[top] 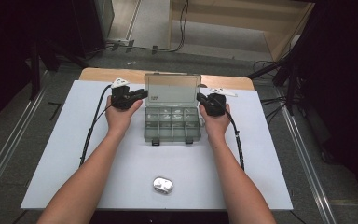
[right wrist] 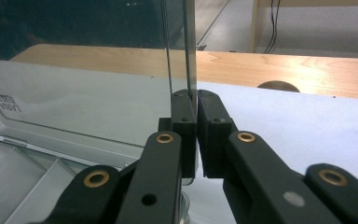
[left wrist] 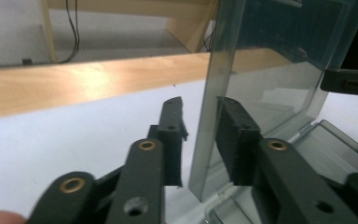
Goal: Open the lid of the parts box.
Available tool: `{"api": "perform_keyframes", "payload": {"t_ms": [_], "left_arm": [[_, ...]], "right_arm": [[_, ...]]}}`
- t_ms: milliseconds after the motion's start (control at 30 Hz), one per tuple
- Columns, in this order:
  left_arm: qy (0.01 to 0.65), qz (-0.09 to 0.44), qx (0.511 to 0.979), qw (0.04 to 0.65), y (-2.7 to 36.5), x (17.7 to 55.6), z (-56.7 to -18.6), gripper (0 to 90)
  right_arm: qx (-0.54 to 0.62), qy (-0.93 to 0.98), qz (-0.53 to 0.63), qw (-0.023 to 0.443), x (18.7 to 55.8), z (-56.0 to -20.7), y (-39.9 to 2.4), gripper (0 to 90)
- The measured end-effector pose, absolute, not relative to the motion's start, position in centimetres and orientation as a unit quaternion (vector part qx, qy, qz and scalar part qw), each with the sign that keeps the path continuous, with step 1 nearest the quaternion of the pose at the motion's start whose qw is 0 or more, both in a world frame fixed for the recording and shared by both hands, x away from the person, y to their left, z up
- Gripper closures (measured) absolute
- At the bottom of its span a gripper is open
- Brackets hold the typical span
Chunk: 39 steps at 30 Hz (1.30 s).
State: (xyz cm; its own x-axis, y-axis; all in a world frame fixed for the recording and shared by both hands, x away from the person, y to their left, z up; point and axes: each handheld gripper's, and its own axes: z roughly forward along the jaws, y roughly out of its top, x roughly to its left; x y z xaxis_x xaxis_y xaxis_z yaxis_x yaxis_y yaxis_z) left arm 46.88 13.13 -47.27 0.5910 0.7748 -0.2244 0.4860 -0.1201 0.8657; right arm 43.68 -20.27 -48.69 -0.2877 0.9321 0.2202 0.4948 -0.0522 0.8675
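A small silvery object (top: 163, 185) lies nearest the person, on the white table cover (top: 51, 177), well apart from everything else. Both forearms reach forward past it.

A clear compartment box (top: 172, 125) sits at the middle of the white cover, its latches facing the person. Small pieces lie in the far row of compartments; what they are cannot be told.

The lid (top: 172, 88) stands upright at the far edge of the box, hinged open.

The left gripper (top: 142, 94) is at the left edge of the lid. In the left gripper view (left wrist: 200, 135), the jaws straddle that edge with a visible gap on both sides; the pads do not press on the plastic. The jaws are partly open and hold nothing.

The right gripper (top: 200, 98) is at the right edge of the lid. In the right gripper view (right wrist: 196, 116), both jaws are pressed flat against the thin lid edge, nearly fully closed, and clamp it.

Beyond the lid runs the bare wooden table edge (top: 102, 73), then the floor with cables (top: 182, 28).
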Motion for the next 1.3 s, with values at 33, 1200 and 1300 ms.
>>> {"api": "perform_keyframes", "payload": {"t_ms": [33, 1200, 1300], "left_arm": [[0.429, 0.145, 0.737, 0.501, 12.9, 46.7, -47.6, 73.9], [0.489, 0.100, 0.711, 0.495, 12.8, 47.8, -49.5, 83.1], [0.495, 0.094, 0.706, 0.498, 12.9, 47.9, -49.5, 82.9]], "right_arm": [[0.550, 0.648, 0.474, 0.230, 43.7, -48.7, -20.3, 84.3], [0.562, 0.634, 0.505, 0.168, 45.4, -50.2, -21.4, 81.6], [0.562, 0.635, 0.502, 0.168, 45.5, -50.4, -21.3, 80.7]]}}
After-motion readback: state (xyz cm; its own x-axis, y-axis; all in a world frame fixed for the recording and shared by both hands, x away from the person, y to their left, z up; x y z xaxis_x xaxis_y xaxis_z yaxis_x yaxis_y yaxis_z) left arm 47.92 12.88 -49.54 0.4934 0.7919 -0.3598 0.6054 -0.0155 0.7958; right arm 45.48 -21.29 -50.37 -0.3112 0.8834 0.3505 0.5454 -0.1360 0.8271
